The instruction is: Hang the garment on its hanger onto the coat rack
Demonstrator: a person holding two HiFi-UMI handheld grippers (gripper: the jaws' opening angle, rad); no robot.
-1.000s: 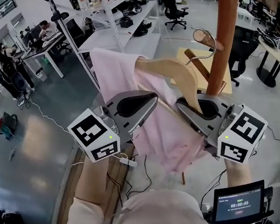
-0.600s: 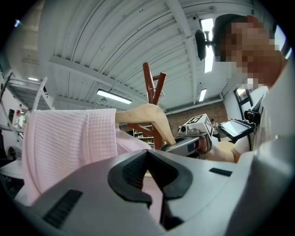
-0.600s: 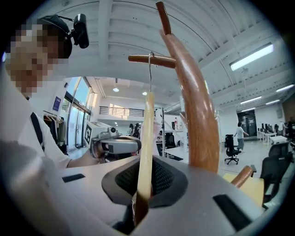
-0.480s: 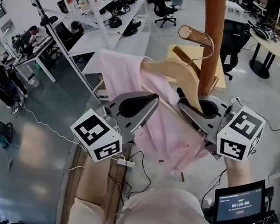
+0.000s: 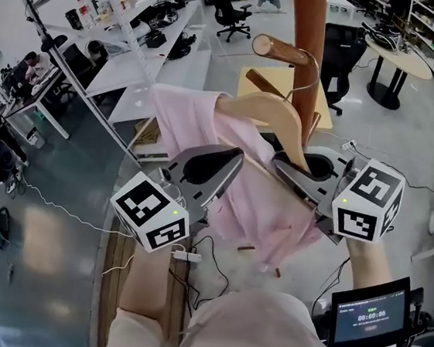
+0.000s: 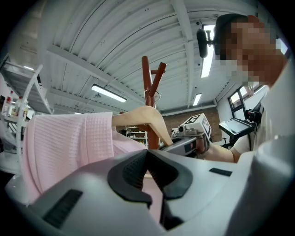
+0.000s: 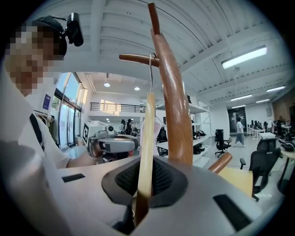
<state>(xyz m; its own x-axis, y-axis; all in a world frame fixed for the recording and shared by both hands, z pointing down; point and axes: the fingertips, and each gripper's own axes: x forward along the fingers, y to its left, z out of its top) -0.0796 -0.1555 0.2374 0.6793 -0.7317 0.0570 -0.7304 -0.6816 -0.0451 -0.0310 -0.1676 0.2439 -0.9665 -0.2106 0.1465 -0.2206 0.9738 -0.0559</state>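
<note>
**Garment on hanger, held up at the coat rack**

1. Coat rack [image 5: 307, 55]: a brown wooden pole that stands upright on the floor. An angled peg [image 5: 276, 49] branches from the pole on the side facing the person's left. A second peg sits lower on the same side.

2. Garment [image 5: 267, 213]: pink, with a waffle texture. It is draped over the hanger and is held in the air beside the pole. One shoulder is spread over the hanger's left arm. The rest hangs down between the two claws.

3. Hanger [image 5: 267, 111]: light wood, tilted, with its right arm bare of cloth. The right arm slopes down into the right claw.

4. Left claw [image 6: 147, 161]: the jaws are closed together on the pink cloth below the hanger's left arm. Its marker cube [image 5: 150, 214] faces the head camera.

5. Right claw [image 7: 144, 177]: the jaws are clamped on the hanger's right arm, which stands edge-on between the pads. Its marker cube [image 5: 366, 201] sits near the pole's lower part.

6. Hook [image 5: 316, 67]: thin metal wire that rises from the hanger's neck. Its curve lies at the upper peg, close to the pole. Whether the hook bears on the peg cannot be told.
</note>
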